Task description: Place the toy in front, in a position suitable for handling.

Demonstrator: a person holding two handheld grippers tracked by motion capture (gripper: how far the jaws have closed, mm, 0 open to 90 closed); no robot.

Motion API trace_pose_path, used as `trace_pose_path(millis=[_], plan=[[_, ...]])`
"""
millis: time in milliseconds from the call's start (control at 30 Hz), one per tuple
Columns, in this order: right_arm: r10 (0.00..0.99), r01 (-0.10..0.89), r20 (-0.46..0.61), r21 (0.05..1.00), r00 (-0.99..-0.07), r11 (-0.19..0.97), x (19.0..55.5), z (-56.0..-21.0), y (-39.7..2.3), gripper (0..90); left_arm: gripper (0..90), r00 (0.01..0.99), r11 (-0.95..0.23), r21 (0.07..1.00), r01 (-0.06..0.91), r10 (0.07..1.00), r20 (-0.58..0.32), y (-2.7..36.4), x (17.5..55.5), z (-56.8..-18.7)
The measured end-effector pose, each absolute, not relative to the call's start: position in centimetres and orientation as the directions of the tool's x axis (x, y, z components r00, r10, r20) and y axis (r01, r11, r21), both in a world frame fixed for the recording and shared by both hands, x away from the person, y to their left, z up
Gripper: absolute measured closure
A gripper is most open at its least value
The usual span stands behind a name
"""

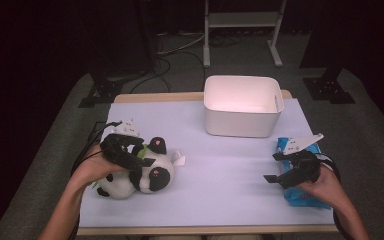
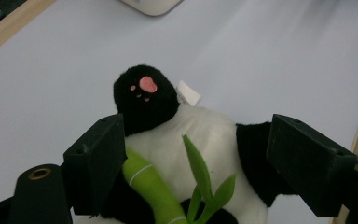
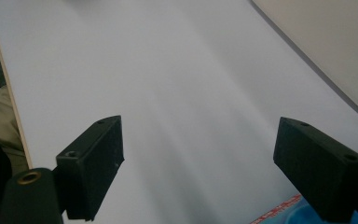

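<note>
A plush panda [image 1: 135, 176] lies on its back at the left of the white table [image 1: 220, 170], holding a green bamboo stalk [image 2: 151, 184], a pink-padded black paw [image 2: 144, 95] pointing away. My left gripper [image 1: 142, 155] is lowered over it. Its jaws straddle the panda's white belly [image 2: 205, 135] and stand wide, with the pads close beside the toy's flanks. My right gripper [image 1: 275, 167] hovers open at the right, above a blue packet [image 1: 305, 197]. In the right gripper view the jaws [image 3: 200, 163] have bare table between them.
A white plastic bin [image 1: 242, 112] stands at the back of the table, right of centre. A white tag [image 1: 180, 160] sticks out beside the panda. The table's front edge runs just behind both hands. A metal stand [image 1: 242, 30] is on the floor beyond.
</note>
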State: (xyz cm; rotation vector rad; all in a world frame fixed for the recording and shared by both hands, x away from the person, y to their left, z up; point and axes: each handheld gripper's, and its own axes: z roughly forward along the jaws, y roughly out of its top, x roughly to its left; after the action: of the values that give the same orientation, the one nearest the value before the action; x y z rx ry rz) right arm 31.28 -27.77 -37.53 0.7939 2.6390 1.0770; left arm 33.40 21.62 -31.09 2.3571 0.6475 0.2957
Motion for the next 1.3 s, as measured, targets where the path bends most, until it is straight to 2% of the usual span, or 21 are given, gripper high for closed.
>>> trace_pose_path(millis=[633, 1133, 1300], plan=[[0.539, 0.406, 0.026, 0.689, -0.842, 0.601, 31.2, -37.4, -27.5, 14.7, 26.3, 0.820, -0.657, 0.617, 0.432, 0.572, 0.035, 24.1, 32.6, -33.0], [0.543, 0.396, 0.011, 0.697, -0.840, 0.598, 31.0, -37.0, -27.7, 14.6, 48.2, 0.840, -0.667, 0.606, 0.433, 0.542, -0.005, 24.3, 32.3, -33.6], [0.547, 0.397, 0.010, 0.700, -0.837, 0.594, 31.0, -37.0, -27.8, 14.7, 50.5, 0.841, -0.671, 0.602, 0.432, 0.542, 0.000, 24.1, 32.4, -33.8]])
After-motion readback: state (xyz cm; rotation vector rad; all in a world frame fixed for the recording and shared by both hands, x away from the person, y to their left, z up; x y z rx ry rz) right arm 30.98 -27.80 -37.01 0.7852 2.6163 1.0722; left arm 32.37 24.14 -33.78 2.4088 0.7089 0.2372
